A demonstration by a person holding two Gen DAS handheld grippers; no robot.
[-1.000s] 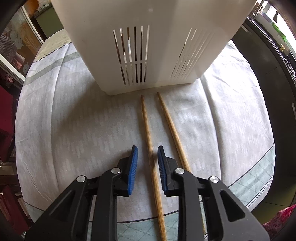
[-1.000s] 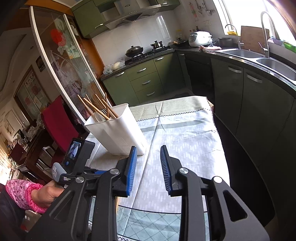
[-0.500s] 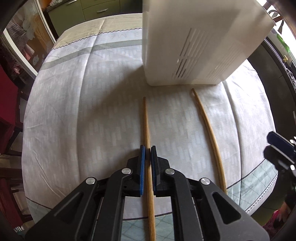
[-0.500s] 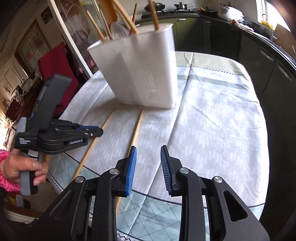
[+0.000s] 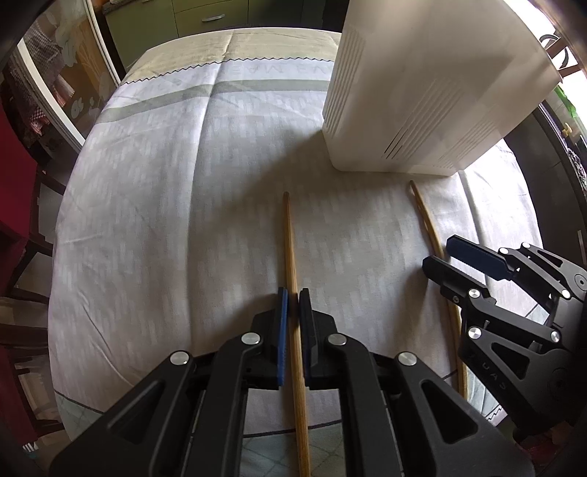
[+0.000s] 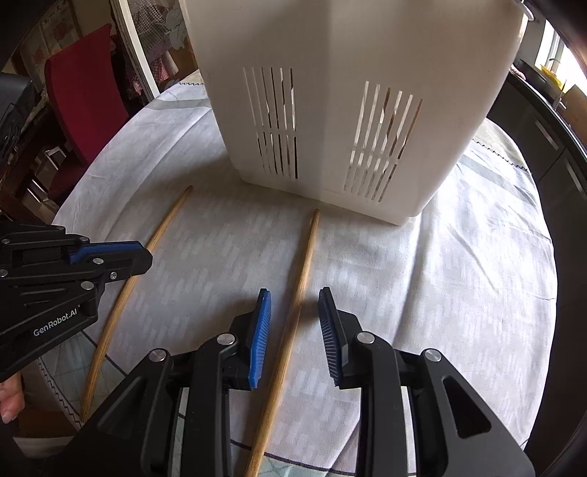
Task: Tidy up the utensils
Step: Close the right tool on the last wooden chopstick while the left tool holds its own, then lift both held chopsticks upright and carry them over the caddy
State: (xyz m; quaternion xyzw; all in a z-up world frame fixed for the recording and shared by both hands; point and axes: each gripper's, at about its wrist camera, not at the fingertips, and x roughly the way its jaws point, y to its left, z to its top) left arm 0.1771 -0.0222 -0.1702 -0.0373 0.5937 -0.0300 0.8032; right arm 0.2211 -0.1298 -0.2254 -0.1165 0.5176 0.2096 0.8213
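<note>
Your left claw [image 5: 293, 297] is clamped on the left chopstick [image 5: 291, 253], which lies flat on the cloth-covered bench [image 5: 165, 220] with its far tip pointing toward the white slotted utensil holder [image 5: 422, 102]. Your right claw [image 6: 293, 304] stands parted, straddling the right chopstick [image 6: 302, 264] with a gap on each side, the blue pads not pressing on it. That chopstick also lies on the cloth, its tip just short of the holder's base. The left wrist view shows the holder only from a corner, its narrow slots dark and closed to sight; the right wrist view faces two slotted panels squarely, and through them you can make out thin brown sticks standing inside, too broken up by the slots to count. The right view also catches a bit of your hand [image 6: 11, 400] at the lower left edge and a red chair [image 6: 84, 95] behind the bench, while the left view takes in green cabinet fronts [image 5: 205, 18] beyond the far edge. Count: two chopsticks on the bench, two claws, one holder.
</note>
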